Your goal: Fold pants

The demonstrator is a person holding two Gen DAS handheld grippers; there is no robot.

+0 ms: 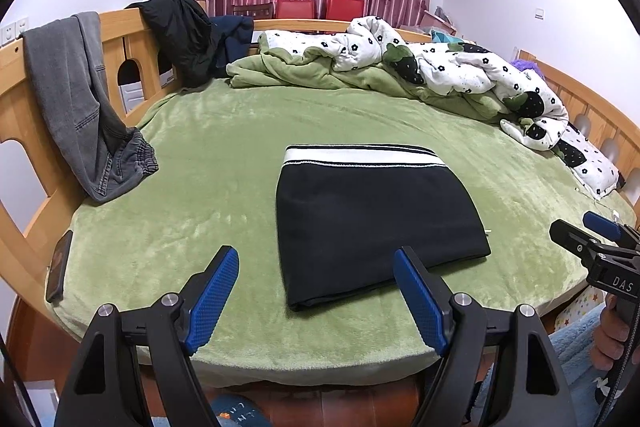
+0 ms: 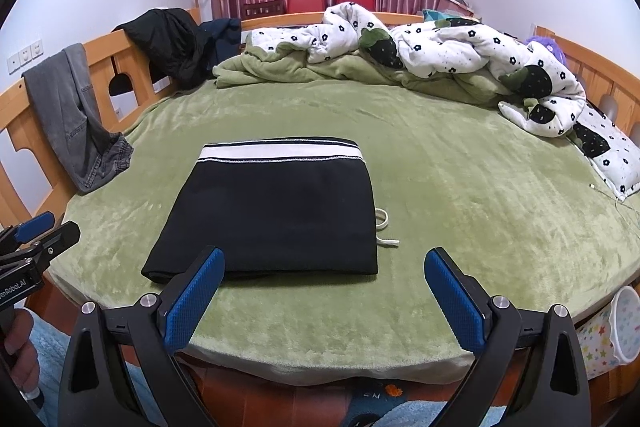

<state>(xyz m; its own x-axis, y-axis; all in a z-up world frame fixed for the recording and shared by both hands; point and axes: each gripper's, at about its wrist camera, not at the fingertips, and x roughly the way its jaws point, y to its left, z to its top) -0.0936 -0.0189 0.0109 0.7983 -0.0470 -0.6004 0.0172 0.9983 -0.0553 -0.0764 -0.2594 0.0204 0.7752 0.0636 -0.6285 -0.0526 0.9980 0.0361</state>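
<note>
At far left, grey denim trousers [image 1: 76,99] hang over the wooden bed rail [image 1: 120,39], with a dark phone [image 1: 59,265] lying flat at the bed's edge just below. The left gripper [image 1: 316,275] stands wide, nothing between its blue ribbed pads [image 1: 212,301], held above the near edge of the green plush bed cover [image 1: 224,155]. The black folded pants with a white striped waistband [image 1: 360,219] lie flat at the centre of the bed, a white drawstring [image 2: 385,221] showing at their right side. The right gripper [image 2: 325,277] also stands wide and empty, its left pad overlapping the pants' near edge in view. A crumpled white flower-print quilt [image 2: 460,55] fills the far right.
</note>
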